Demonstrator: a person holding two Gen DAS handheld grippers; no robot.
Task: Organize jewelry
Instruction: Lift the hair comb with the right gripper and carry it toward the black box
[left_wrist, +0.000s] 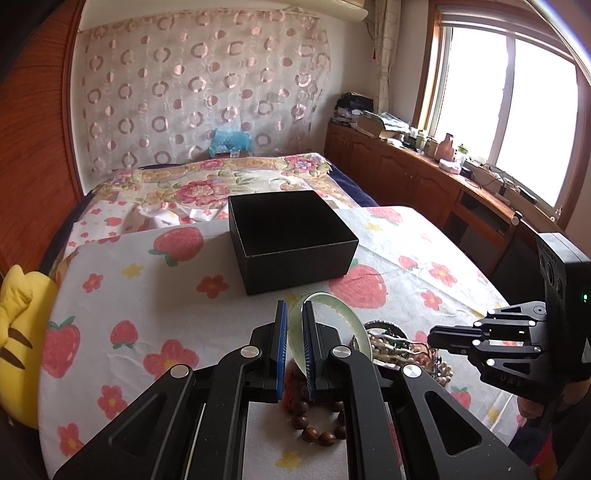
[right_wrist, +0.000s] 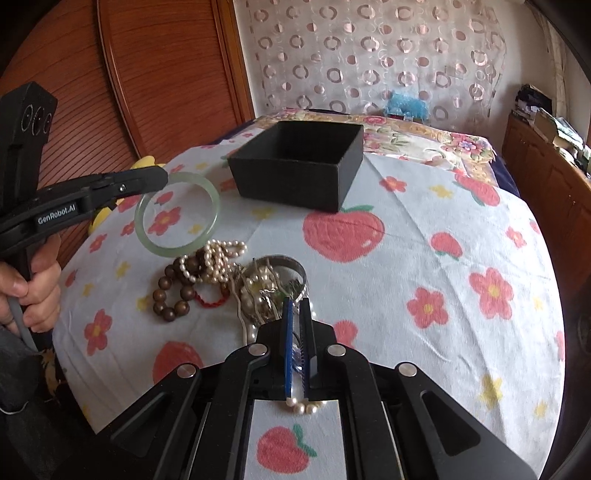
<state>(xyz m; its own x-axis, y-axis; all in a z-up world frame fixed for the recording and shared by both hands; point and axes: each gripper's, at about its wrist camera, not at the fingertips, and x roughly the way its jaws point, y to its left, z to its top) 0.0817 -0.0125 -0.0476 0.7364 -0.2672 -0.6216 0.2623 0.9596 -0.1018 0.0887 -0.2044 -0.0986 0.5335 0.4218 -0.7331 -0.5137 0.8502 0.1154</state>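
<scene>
My left gripper (left_wrist: 294, 306) is shut on a pale green jade bangle (left_wrist: 325, 294), pinched at its rim between the blue pads. In the right wrist view, the left gripper (right_wrist: 162, 179) holds the bangle (right_wrist: 216, 208) tilted, left of the open black box (right_wrist: 291, 184). The box (left_wrist: 295, 269) stands just beyond the bangle. My right gripper (right_wrist: 296, 302) hangs shut over a jewelry pile holding a pearl strand (right_wrist: 218, 258), a wooden bead bracelet (right_wrist: 173, 291) and a metal bangle (right_wrist: 295, 266). Pearls show under its base. From the left wrist, the right gripper (left_wrist: 432, 338) points at the pile (left_wrist: 391, 343).
A strawberry-print cloth (right_wrist: 424, 258) covers the round table. A yellow plush (left_wrist: 18, 332) sits at the table's left edge. Behind are a bed with a floral cover (left_wrist: 207, 184) and wooden cabinets (left_wrist: 406, 173) under the window. A hand (right_wrist: 40, 280) grips the left handle.
</scene>
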